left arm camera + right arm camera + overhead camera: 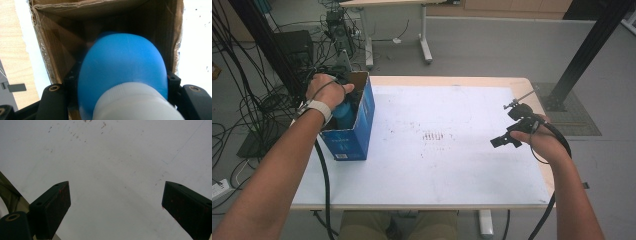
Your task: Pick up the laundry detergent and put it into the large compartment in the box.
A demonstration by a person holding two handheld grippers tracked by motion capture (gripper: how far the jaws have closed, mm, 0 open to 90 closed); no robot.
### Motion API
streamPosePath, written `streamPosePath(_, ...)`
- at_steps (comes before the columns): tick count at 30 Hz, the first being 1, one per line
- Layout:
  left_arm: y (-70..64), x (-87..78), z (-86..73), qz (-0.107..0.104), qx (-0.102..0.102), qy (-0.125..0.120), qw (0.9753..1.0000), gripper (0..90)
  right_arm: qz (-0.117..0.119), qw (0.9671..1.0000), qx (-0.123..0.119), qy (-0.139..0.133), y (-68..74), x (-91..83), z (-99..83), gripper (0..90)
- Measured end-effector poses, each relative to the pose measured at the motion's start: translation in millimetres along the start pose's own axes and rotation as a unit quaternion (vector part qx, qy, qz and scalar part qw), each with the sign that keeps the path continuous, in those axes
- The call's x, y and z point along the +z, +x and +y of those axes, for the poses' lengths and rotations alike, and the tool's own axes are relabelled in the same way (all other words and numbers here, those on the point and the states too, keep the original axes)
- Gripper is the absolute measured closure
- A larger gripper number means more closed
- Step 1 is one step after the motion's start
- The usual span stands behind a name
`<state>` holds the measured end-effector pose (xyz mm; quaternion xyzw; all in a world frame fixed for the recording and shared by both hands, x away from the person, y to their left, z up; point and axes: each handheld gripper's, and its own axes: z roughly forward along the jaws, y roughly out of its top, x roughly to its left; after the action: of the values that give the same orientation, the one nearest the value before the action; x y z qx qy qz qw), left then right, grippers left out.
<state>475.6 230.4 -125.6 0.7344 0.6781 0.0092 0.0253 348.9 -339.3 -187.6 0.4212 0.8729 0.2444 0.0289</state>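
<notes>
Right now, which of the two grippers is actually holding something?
The left gripper, down inside the blue cardboard box: its fingers clamp a blue bottle with a white cap. The right gripper hangs open over the bare white table.

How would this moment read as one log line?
left gripper: grips blue bottle inside box | right gripper: open above table

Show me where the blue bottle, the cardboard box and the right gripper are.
blue bottle (122, 65): left gripper view, on its rounded blue body.
cardboard box (362, 125): high view, on its blue outer side wall.
right gripper (116, 202): right gripper view, midway between its open jaws.
</notes>
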Motion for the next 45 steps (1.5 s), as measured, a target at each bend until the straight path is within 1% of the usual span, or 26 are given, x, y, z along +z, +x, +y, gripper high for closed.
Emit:
streamPosePath(5, 0.3, 2.6, -0.1, -0.002, 0.002, 0.0, 1.0, 37.5, 0.0, 1.0, 0.001, 0.0, -0.2, 0.1, -0.6, 8.3)
streamPosePath(16, 1.6, 13.1, 2.0, -0.003, 0.003, 0.011, 0.9999, 37.5, -0.001, 1.0, 0.003, 0.0, -1.0, 0.3, -1.6, 8.3)
streamPosePath(23, 0.6, 17.9, 1.4, 0.0, 0.001, 0.01, 0.9999, 37.5, 0.0, 1.0, 0.002, 0.001, -1.6, 1.4, -2.3, 8.3)
streamPosePath(39, 1.9, 18.8, 0.6, -0.002, 0.003, 0.007, 1.0, 37.5, 0.0, 1.0, 0.005, 0.0, -2.5, 1.9, -5.1, 8.3)
streamPosePath(45, 2.2, 18.9, 1.8, -0.002, 0.002, 0.01, 0.9999, 37.4, 0.001, 1.0, 0.007, 0.0, -2.8, 2.1, -5.7, 8.3)
